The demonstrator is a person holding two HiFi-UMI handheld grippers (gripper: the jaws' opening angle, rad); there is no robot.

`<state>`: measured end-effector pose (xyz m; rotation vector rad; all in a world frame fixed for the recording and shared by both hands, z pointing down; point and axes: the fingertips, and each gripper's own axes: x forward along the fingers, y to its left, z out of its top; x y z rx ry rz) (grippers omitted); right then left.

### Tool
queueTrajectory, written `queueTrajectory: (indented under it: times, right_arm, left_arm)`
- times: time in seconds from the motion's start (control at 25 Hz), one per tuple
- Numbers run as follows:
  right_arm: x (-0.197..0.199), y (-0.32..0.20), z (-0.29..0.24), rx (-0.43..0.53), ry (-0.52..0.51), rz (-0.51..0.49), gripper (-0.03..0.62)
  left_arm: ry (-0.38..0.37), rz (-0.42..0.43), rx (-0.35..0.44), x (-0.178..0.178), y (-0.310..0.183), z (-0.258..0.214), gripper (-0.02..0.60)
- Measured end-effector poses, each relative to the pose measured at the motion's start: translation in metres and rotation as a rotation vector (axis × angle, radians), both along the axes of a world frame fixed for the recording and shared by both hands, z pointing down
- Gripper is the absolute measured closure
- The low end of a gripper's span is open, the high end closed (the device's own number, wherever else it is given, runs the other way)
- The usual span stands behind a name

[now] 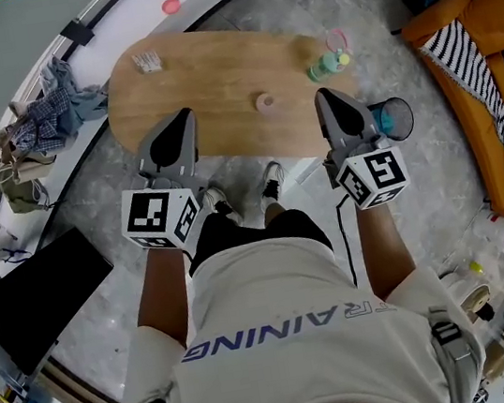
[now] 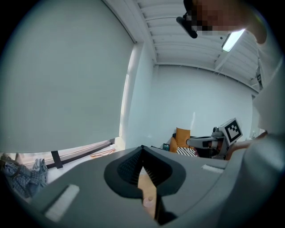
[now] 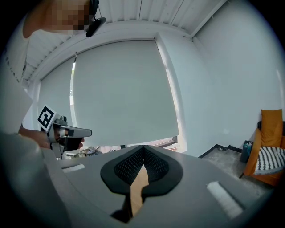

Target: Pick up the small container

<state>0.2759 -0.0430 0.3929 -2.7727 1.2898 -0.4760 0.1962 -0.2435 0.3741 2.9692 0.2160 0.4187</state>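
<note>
The small pink container (image 1: 265, 102) stands on the oval wooden table (image 1: 206, 89), right of its middle and near the front edge. Both grippers hover level at that edge and point across the table. My left gripper (image 1: 184, 113) is to the left of the container and my right gripper (image 1: 322, 94) to its right, each clear of it. In the left gripper view the jaws (image 2: 142, 149) meet with nothing between them, and the container (image 2: 148, 201) shows through the slot below. The right gripper (image 3: 143, 149) is also shut and empty.
A green bottle (image 1: 330, 65) and a pink loop lie at the table's right end, and a clear packet (image 1: 147, 61) at its far left. A blue bin (image 1: 393, 118) stands beside the right gripper. An orange sofa (image 1: 478, 103) is at right, and clothes (image 1: 52, 109) at left.
</note>
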Motion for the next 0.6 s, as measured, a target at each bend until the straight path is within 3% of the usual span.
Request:
queueTrajectory:
  times: [0.36,0.6]
  right_arm:
    - [-0.001,0.008,-0.015,0.023,0.009,-0.001,0.564]
    - [-0.006,0.007,-0.012,0.009,0.003,-0.012,0.394]
  left_arm:
    - [0.011,0.025,0.002,0.003,0.017,-0.010,0.581]
    - [0.008,0.041,-0.007,-0.003,0.023,-0.010,0.581]
